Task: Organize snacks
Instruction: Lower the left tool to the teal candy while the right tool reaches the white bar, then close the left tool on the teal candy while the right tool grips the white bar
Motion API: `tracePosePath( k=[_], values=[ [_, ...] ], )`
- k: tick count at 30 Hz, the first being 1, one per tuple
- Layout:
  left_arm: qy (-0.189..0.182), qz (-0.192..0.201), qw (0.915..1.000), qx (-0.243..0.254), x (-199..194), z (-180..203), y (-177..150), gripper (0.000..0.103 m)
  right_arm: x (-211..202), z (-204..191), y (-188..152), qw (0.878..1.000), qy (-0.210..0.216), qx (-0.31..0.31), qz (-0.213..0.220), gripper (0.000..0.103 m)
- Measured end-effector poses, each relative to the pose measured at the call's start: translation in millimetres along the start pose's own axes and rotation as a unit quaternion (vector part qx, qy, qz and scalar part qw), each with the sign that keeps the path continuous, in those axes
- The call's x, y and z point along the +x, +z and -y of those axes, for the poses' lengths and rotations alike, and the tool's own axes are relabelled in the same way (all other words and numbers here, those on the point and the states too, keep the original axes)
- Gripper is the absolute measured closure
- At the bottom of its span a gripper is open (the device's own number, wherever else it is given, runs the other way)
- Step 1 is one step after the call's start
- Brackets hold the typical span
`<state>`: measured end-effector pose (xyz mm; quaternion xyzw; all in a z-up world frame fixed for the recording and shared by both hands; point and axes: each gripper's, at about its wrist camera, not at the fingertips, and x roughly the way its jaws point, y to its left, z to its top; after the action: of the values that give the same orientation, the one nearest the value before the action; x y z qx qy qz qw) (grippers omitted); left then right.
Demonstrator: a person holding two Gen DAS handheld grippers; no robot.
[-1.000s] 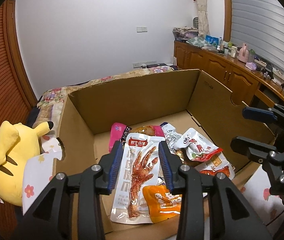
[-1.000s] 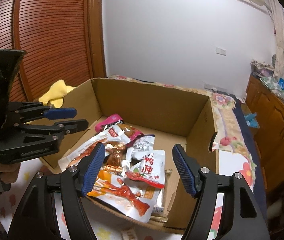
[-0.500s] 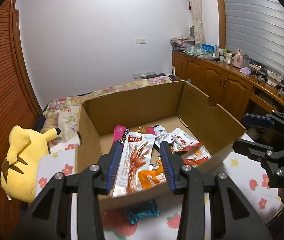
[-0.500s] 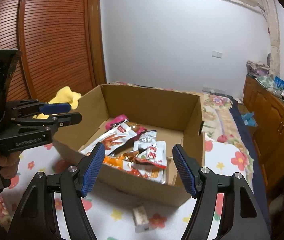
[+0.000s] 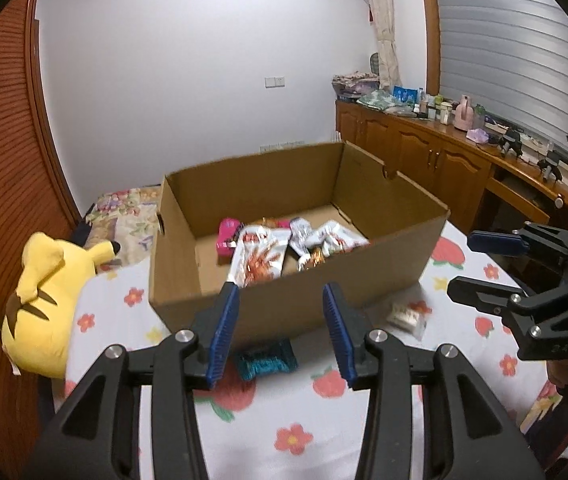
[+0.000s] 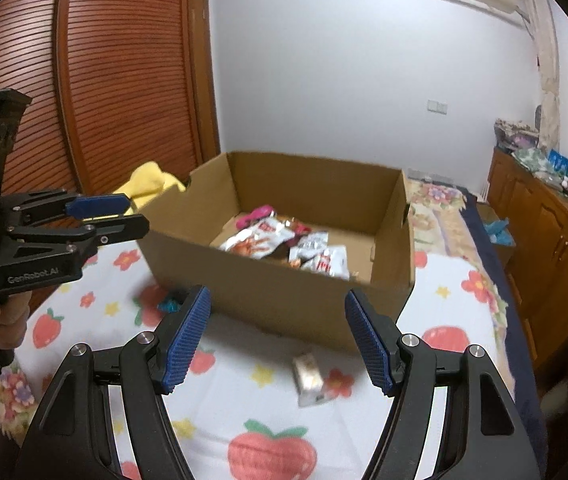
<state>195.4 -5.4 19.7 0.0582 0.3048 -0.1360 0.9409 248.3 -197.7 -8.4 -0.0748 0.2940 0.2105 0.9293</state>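
Box, packets on bedsheet

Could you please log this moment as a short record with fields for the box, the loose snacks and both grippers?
container: cardboard box on the strawberry-print sheet
inside box: several snack packets, among them a pink packet
outside box: teal snack packet and pale wrapped snack, both on the sheet near the box front
left gripper: open, empty
right gripper: open, empty
bystander: yellow plush toy left of the box
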Motion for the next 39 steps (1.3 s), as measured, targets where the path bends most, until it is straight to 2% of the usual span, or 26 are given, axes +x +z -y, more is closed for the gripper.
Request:
tracePosePath(
  k=[7,11,15,22,25,29,39],
  values=[
    [-0.004,-0.033,0.9994,-0.012,22.6,-0.6,-29.7,0.060,23.5,5.3,-28.8,0.999,0.006,0.008,-0.044,0.034],
    [-0.007,-0.054,0.9983,-0.020,41.4,-3.0,-42.4,0.060,42.6,13.2,-40.2,0.998,0.001,0.014,-0.064,0.039],
    [-0.007,-0.071,0.9972,-0.023,56.5,-4.8,-50.3,0.060,63.3,19.7,-50.6,0.996,0.001,0.015,-0.082,0.046],
    [-0.007,-0.090,0.9954,-0.032,74.2,-8.7,-57.3,0.060,86.2,24.2,-54.6,0.994,-0.002,0.008,-0.106,0.052],
    [-0.007,-0.097,0.9948,-0.032,79.6,-7.1,-58.5,0.060,92.2,23.1,-55.2,0.993,-0.003,-0.004,-0.116,0.059],
    [-0.008,-0.101,0.9943,-0.032,84.9,-8.0,-58.4,0.059,100.5,19.9,-62.0,0.990,-0.008,-0.026,-0.137,0.072],
    [0.002,-0.113,0.9929,-0.037,103.2,-8.2,-56.6,0.054,95.2,21.4,-67.7,0.991,-0.003,-0.026,-0.133,0.073]
  ],
)
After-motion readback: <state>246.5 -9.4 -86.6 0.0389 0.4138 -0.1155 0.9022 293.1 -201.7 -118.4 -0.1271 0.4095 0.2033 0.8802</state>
